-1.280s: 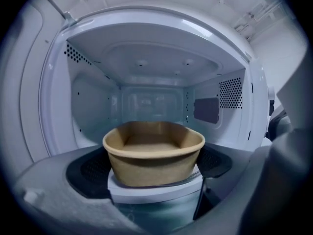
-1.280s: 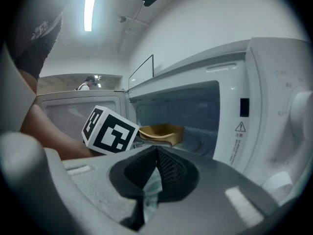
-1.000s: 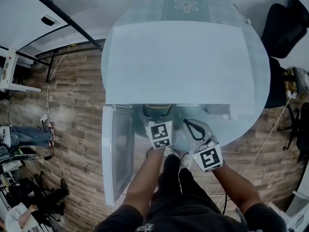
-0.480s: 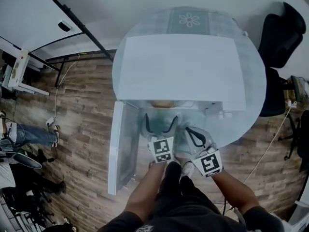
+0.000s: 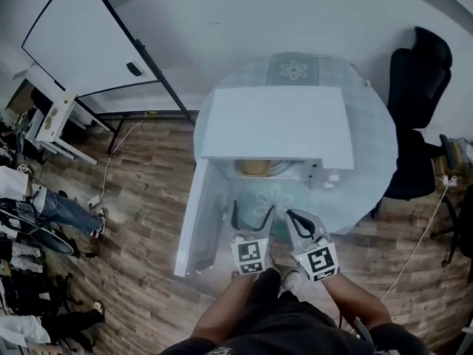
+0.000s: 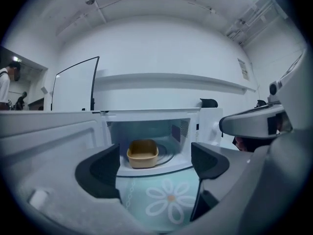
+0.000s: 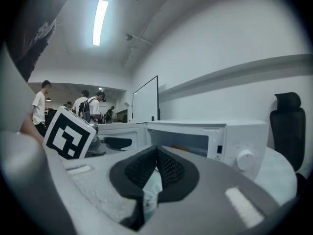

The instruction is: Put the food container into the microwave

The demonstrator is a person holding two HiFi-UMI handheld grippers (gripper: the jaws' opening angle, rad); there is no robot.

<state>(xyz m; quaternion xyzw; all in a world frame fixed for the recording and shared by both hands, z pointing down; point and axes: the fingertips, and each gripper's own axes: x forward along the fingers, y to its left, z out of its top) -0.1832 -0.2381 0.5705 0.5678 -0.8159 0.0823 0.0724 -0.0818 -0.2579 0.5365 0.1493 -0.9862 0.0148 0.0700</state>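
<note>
A tan food container [image 6: 143,153] sits on the turntable inside the open white microwave [image 5: 277,132], left of centre; from the head view only its edge [image 5: 254,167] shows under the top. My left gripper [image 5: 252,218] is open and empty, held back from the oven mouth over the flowered tablecloth [image 6: 166,202]. In the left gripper view the container stands well beyond the two dark pads [image 6: 100,170]. My right gripper [image 5: 301,225] is shut with nothing in it, to the right of the left one; its pads [image 7: 168,169] meet at the tips.
The microwave door [image 5: 194,220] hangs open to the left, beside my left gripper. The round table [image 5: 362,176] carries the microwave. A black chair [image 5: 414,124] stands at the right, a whiteboard [image 5: 89,39] at the upper left. People stand far left [image 5: 37,205].
My left gripper has drawn back out of the microwave, leaving the container inside. The head view has pulled back and away, so the whole oven shows smaller.
</note>
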